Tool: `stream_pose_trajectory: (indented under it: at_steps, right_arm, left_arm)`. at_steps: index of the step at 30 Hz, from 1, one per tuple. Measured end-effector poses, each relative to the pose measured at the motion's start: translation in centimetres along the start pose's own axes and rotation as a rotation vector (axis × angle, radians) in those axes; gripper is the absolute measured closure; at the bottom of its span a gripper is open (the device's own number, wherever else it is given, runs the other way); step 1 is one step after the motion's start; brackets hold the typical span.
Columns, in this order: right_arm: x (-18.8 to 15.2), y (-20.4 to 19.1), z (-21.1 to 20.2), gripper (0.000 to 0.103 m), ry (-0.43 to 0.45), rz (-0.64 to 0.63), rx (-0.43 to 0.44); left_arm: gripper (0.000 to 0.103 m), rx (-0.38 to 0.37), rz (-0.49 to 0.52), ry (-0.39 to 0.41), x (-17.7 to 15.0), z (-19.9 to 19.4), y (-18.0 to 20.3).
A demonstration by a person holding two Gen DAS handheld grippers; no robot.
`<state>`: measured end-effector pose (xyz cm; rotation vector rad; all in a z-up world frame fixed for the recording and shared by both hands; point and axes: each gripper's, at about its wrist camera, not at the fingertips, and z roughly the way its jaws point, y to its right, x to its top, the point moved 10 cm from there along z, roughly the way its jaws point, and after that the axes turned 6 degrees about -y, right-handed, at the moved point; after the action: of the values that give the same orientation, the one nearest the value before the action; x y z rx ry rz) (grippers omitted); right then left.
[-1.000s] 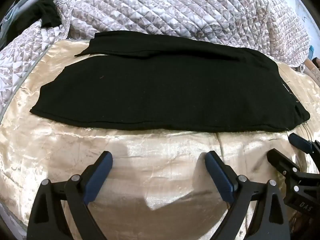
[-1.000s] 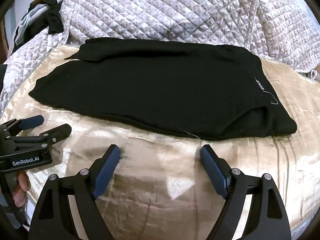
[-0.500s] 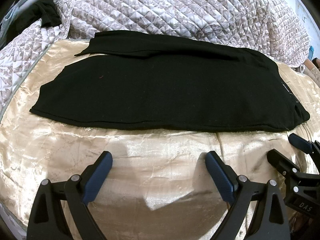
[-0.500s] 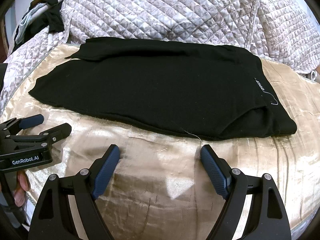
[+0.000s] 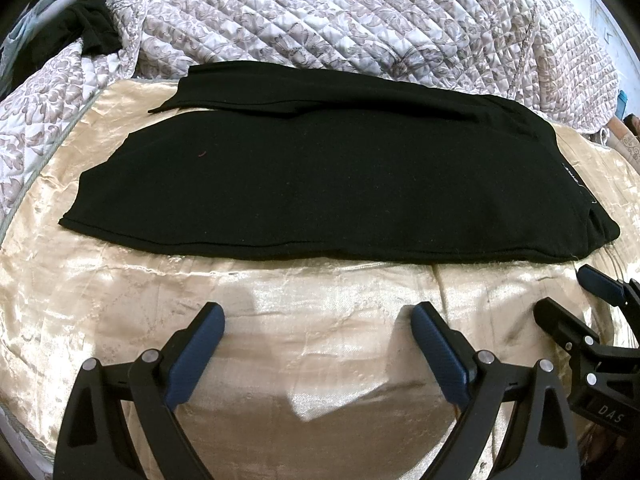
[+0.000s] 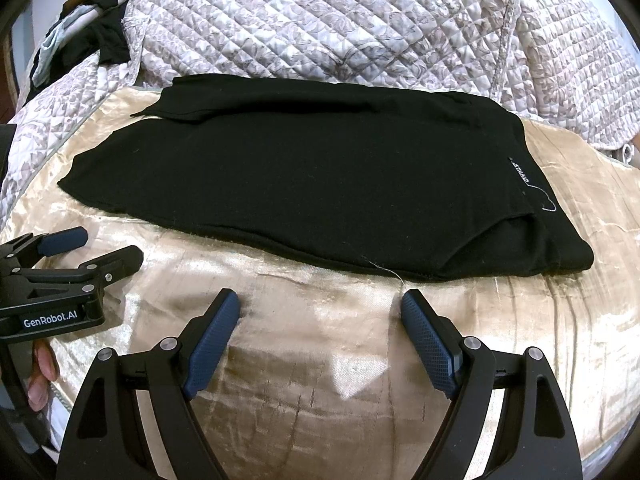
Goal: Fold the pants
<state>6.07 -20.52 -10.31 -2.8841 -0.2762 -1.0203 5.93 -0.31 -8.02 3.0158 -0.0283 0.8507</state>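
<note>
Now: pants (image 5: 328,184) lie flat across gold sheet (image 5: 304,320), legs stacked, waist at right, hems at left. Left gripper (image 5: 318,344) and right gripper (image 6: 320,328) hover near edge, both spread wide, empty. Likely next fold is end over end: pinch both layers at one end's corners, lift evenly, keep edges aligned, lay down without dragging.

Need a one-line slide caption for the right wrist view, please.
Open right gripper hovers over gold satin cover, facing black pants folded lengthwise; left gripper alongside.
</note>
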Motion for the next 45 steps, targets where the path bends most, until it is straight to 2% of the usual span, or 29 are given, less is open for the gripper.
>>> stream_pose_trajectory:
  at_steps: [45]
  right_arm:
    - [-0.10,-0.36,-0.05,0.020,0.002,-0.006,-0.007]
  left_arm:
    - [0.007,0.002,0.002,0.001,0.00,-0.03,0.00]
